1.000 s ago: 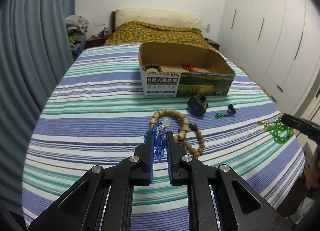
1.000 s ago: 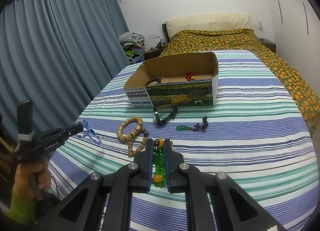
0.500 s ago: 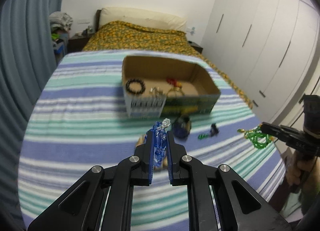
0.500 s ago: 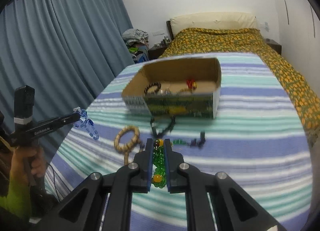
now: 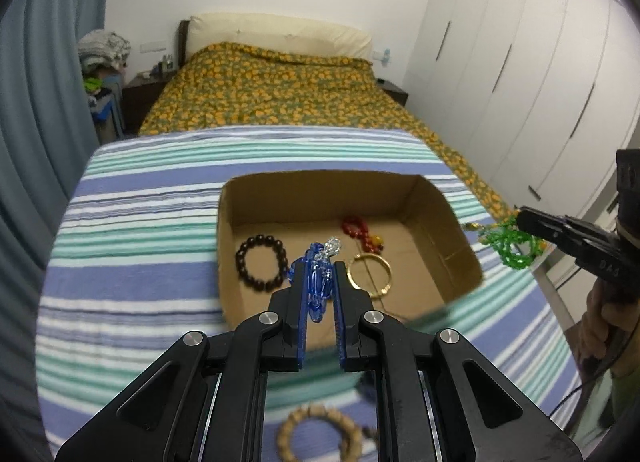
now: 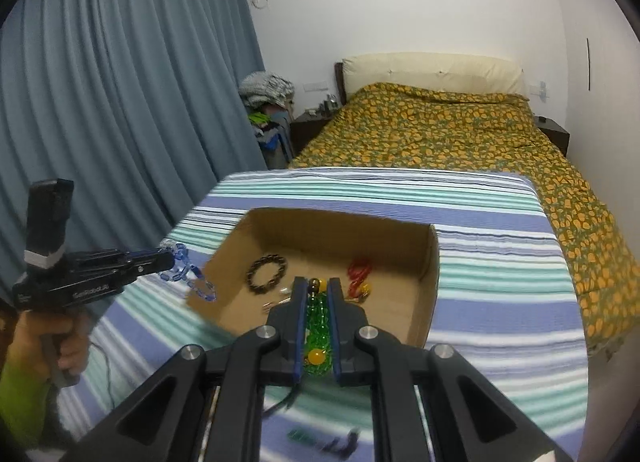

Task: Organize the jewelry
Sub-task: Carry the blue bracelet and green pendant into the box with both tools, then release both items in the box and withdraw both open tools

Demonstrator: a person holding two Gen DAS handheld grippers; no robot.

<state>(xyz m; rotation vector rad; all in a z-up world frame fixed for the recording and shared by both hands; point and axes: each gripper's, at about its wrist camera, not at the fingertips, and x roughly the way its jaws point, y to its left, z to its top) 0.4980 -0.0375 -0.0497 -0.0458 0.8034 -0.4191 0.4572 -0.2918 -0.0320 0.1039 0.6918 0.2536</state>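
Over the cardboard box (image 5: 448, 213) on the striped worktop (image 5: 132, 221), my left gripper (image 5: 320, 282) clamps the blue crystal bracelet (image 5: 318, 286); below it lie a dark bead bracelet (image 5: 261, 268), a gold bangle (image 5: 370, 276) and red beads (image 5: 358, 232); my right gripper (image 6: 318, 302) pinches the green bead strand (image 6: 318, 326).
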